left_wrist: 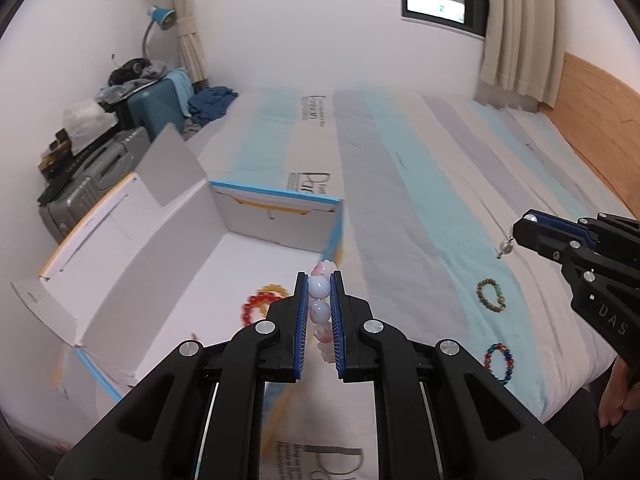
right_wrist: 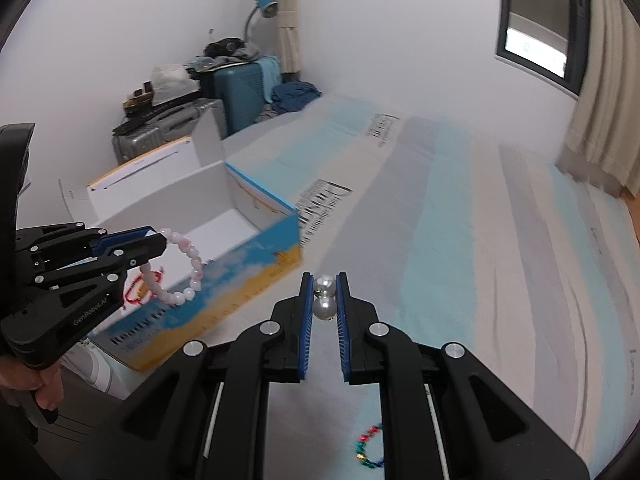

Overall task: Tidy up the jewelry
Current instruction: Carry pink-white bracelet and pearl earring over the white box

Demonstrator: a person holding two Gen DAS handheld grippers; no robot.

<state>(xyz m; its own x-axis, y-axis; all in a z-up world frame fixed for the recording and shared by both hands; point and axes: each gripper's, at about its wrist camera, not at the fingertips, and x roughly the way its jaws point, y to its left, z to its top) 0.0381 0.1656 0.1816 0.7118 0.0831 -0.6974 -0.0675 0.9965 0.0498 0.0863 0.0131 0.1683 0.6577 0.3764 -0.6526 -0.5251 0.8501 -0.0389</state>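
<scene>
Left gripper [left_wrist: 320, 312] first: its blue pads are pinched in tight on a pink bead bracelet [left_wrist: 320, 300], the pale round beads stacked in the narrow gap between the two fingers. From the right wrist view, that same bracelet hangs as a full loop off the tip of the gripper, dangling in the air in front of the near wall of the open box [right_wrist: 248, 280]. A hand [right_wrist: 36, 388] grips the handle below it.

Over to the right gripper [right_wrist: 325, 300]: narrow as well, clamped on a pair of pearl earrings [right_wrist: 324, 296], two white pearls one above the other between the pads. It is held out over the striped bedspread [left_wrist: 420, 184], well off to the right of the box. In the left wrist view one pearl on a small fitting hangs under its fingertips.

Now the box. It sits on the bed, lid flaps up, with white inner walls. Inside it, on the floor of the box, lies a red and orange bead bracelet [left_wrist: 264, 302], partly hidden behind the left gripper's finger.

Out on the bedspread to the right of the box: a brownish-green bead bracelet [left_wrist: 491, 295], and nearer the bed's edge a multicoloured bead bracelet [left_wrist: 499, 362], the two apart from each other.

Beyond the far side of the box, by the wall, stand a grey suitcase [left_wrist: 92, 176] and a teal suitcase [left_wrist: 156, 108] with clothes piled on top, and a blue desk lamp [left_wrist: 160, 18] above them.
</scene>
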